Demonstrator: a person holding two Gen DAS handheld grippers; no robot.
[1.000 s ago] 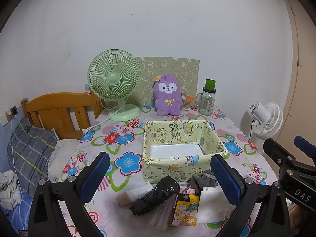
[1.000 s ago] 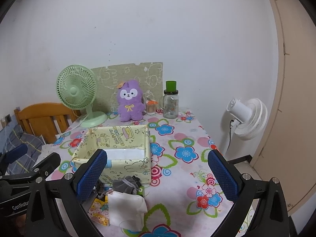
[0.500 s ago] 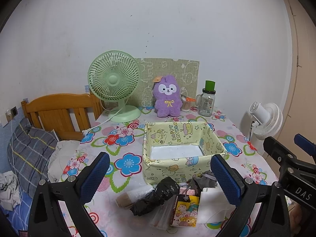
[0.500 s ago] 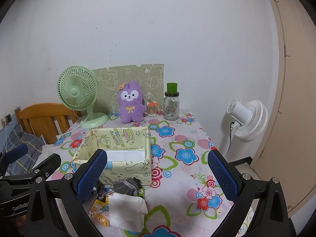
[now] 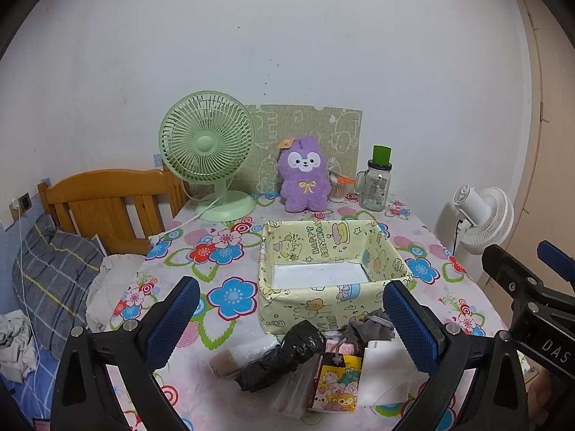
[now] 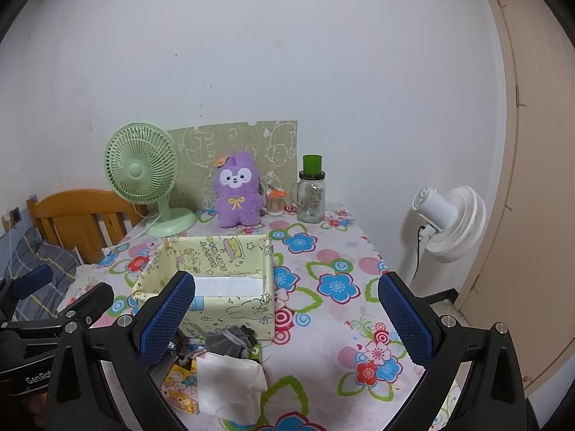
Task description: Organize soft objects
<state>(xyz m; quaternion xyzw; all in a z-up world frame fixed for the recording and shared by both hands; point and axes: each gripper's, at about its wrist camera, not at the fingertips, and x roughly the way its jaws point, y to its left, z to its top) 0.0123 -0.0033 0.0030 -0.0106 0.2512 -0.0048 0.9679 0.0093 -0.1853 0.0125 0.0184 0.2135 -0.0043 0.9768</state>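
A yellow cartoon-print box (image 5: pixel 334 309) stands open on the flowered table, its white floor bare; it also shows in the right wrist view (image 6: pixel 233 309). In front of it lies a pile: a black plastic bag (image 5: pixel 284 355), a grey sock (image 5: pixel 370 327) (image 6: pixel 230 341), a white cloth (image 5: pixel 384 370) (image 6: pixel 230 380) and a cartoon packet (image 5: pixel 337 384). A purple plush bunny (image 5: pixel 304 179) (image 6: pixel 237 190) sits at the back. My left gripper (image 5: pixel 291 323) is open and empty above the pile. My right gripper (image 6: pixel 287 319) is open and empty, right of the box.
A green desk fan (image 5: pixel 208 151) and a glass jar with a green lid (image 5: pixel 375 186) stand at the back. A white fan (image 6: pixel 449 222) stands beside the table on the right. A wooden bed frame (image 5: pixel 104 204) and bedding lie left.
Both views have shifted only slightly; the scene sits a little lower in the frames. Both grippers stay open and nothing on the table has moved.
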